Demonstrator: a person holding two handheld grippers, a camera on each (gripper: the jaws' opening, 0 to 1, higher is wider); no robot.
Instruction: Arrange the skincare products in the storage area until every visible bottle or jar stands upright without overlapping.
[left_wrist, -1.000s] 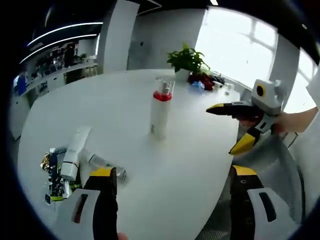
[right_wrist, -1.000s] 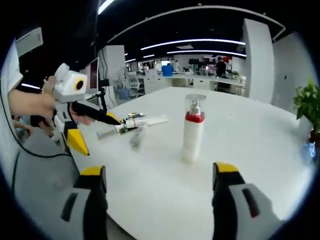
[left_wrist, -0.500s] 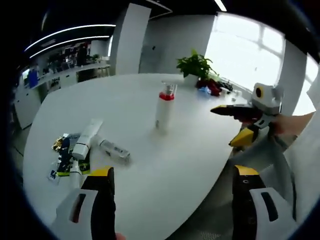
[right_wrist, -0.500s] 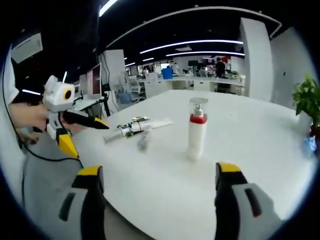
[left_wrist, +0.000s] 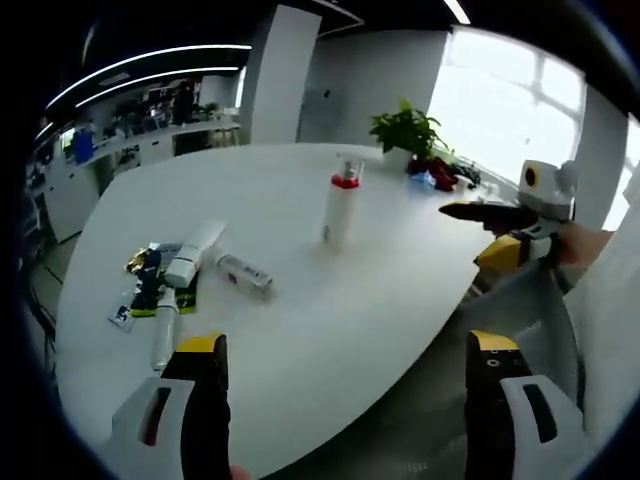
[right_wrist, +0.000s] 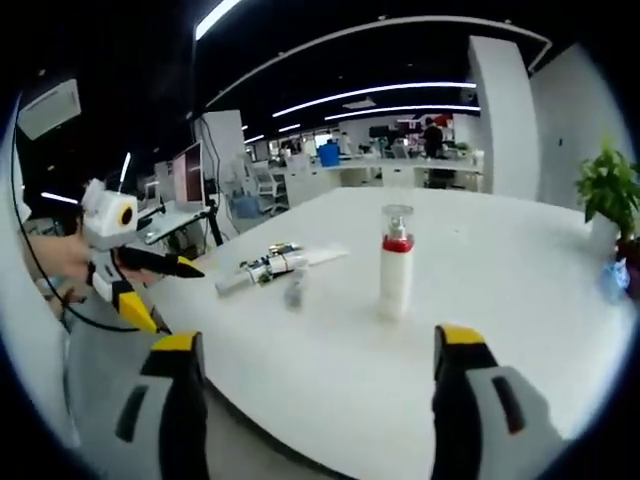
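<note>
1. Step judged: approach for the next pick. One pump bottle (left_wrist: 341, 208) already upright mid-table (left_wrist: 330, 300); lying items not yet stood up.
2. Left gripper (left_wrist: 340, 375) released, jaws wide apart, nothing between, held off the table's near edge. Right gripper (right_wrist: 312, 370) likewise spread and empty, also short of the edge.
3. Landmark: pump bottle. White body, red collar, clear cap, standing free with nothing touching it.
4. Small clear bottle (left_wrist: 245, 275) lying on its side, near the pump bottle, between it and the pile.
5. White tube (left_wrist: 194, 253) lying just beyond the small bottle, further from the pump bottle, resting on dark and gold sachets (left_wrist: 148, 291). Slim white tube (left_wrist: 163, 337) lying at the pile's near end.
6. Best handled: small clear bottle first, gripped across the body, tipped upright, set well apart from the pump bottle. Tubes likely less stable on their caps; slow release advised.
7. Risk: sweeping the sachets or nudging the pump bottle on approach.
8. Potted plant (left_wrist: 405, 132) at the table's far side, well apart from the pump bottle.
</note>
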